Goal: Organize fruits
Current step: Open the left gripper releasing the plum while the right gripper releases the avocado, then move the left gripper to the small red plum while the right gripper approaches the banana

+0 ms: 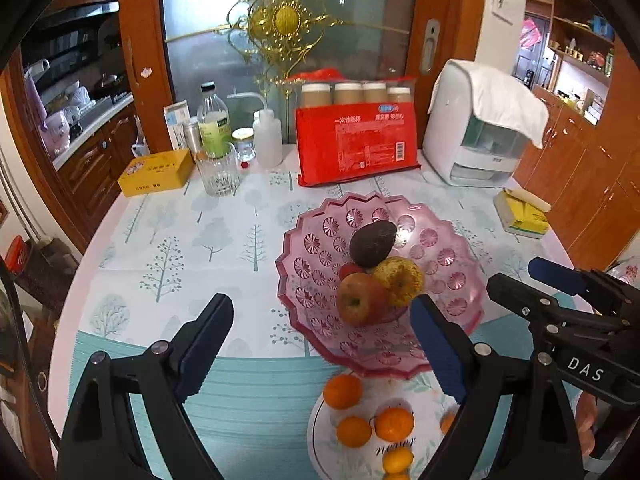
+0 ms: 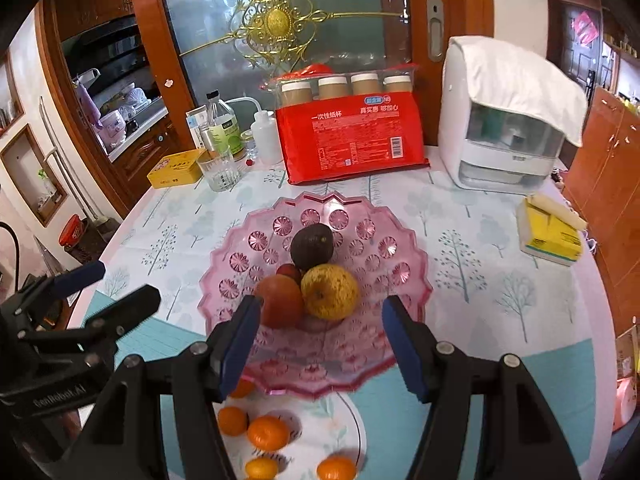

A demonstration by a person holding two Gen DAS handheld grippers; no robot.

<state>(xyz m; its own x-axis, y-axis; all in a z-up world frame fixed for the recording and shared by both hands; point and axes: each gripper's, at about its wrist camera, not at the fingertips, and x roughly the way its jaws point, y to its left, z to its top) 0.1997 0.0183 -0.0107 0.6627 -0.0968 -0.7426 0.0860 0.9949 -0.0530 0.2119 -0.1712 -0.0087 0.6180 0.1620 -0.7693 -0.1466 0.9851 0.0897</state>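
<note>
A dark avocado [image 2: 311, 246], red apple [image 2: 280, 305] and yellow pear [image 2: 330, 291] are already gathered in the pink scalloped plastic bowl [image 2: 408, 280]; small orange mandarins [image 2: 267, 432] are left on the white plate [image 1: 424, 412]. Both grippers' jaws are held apart, empty.

A home dining room opening onto a kitchen. The round table [image 1: 168, 240] wears a tree-print cloth, with a pink fruit dish [image 1: 452, 248] at centre. At 12 o'clock stands a wood-framed glass door [image 1: 224, 20] with gilt ornament; at 10 o'clock, kitchen cabinets [image 1: 100, 160]; at 2 o'clock, wooden shelves [image 1: 580, 36].
</note>
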